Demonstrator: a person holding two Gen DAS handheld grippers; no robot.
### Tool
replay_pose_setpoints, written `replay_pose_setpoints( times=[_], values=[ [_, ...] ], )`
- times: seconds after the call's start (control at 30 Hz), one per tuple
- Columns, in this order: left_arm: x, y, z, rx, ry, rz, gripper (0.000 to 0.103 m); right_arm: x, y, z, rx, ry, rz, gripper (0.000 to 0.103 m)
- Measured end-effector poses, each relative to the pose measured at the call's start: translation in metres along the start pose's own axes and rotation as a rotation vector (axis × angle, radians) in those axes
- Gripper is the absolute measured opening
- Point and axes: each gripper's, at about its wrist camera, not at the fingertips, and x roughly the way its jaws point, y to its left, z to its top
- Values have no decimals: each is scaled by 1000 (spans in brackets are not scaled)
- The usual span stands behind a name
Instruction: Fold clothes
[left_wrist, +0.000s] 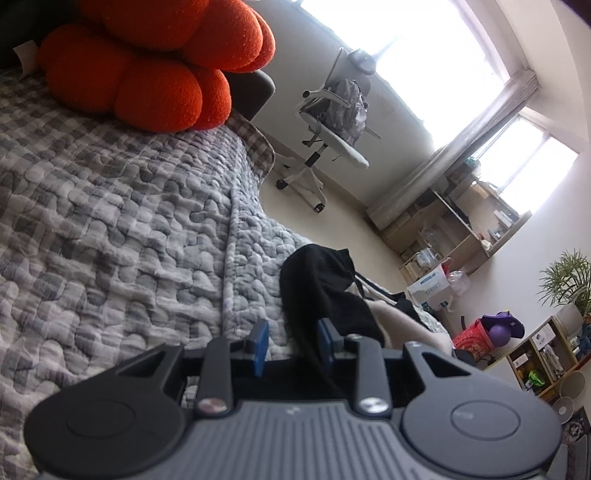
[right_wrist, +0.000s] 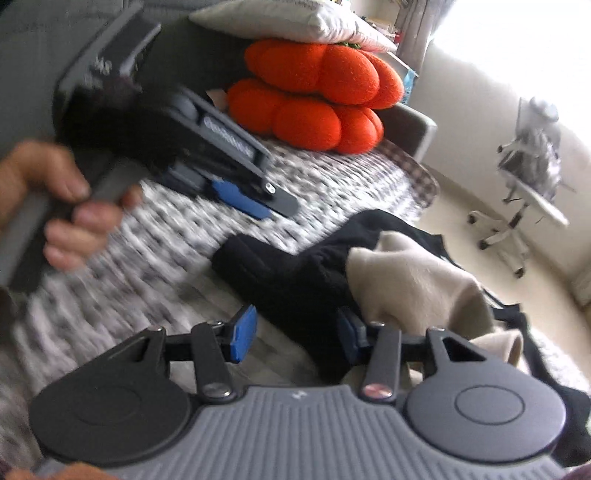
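A black garment (left_wrist: 321, 291) lies bunched on the grey checked quilt (left_wrist: 110, 221) near the bed's edge. My left gripper (left_wrist: 293, 341) is open just short of it, and a dark fold of the cloth hangs between its blue pads (left_wrist: 258, 343). In the right wrist view the black garment (right_wrist: 288, 280) lies next to a beige garment (right_wrist: 410, 280). My right gripper (right_wrist: 297, 334) is wide open low over the black cloth, which fills the gap between its fingers. A hand (right_wrist: 62, 214) holds the left gripper (right_wrist: 258, 206) above the quilt, blurred.
An orange pumpkin-shaped cushion (right_wrist: 317, 99) sits at the head of the bed under a white pillow (right_wrist: 288, 22). The bed's edge drops to a pale floor with a white office chair (left_wrist: 325, 122). Shelves (left_wrist: 454, 229) and a potted plant (left_wrist: 569, 277) stand by the wall.
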Motion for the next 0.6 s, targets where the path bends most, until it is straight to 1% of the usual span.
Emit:
replay_pose_setpoints(
  times=[0.07, 0.23, 0.3, 0.37, 0.4, 0.47, 0.5, 0.6],
  values=[
    [0, -1, -1, 3, -2, -2, 29, 3, -3, -5, -23, 22, -20, 49],
    [4, -2, -2, 8, 8, 8, 29, 7, -13, -10, -32, 36, -35, 46],
    [5, -2, -2, 8, 12, 13, 29, 9, -16, -11, -37, 39, -43, 38],
    [6, -4, -3, 10, 14, 9, 29, 12, -18, -12, -46, 40, -56, 34],
    [6, -4, -3, 10, 15, 5, 29, 13, -19, -12, -38, 38, -53, 27],
    [6, -6, -3, 13, 16, -2, 29, 13, -23, -13, -14, 32, -39, 19],
    [6, -6, -4, 16, 15, -4, 29, 12, -26, -12, 17, 30, -17, 16],
    [4, -8, -4, 20, 12, -14, 30, 9, -39, -5, 132, 22, 67, 15]
  ],
)
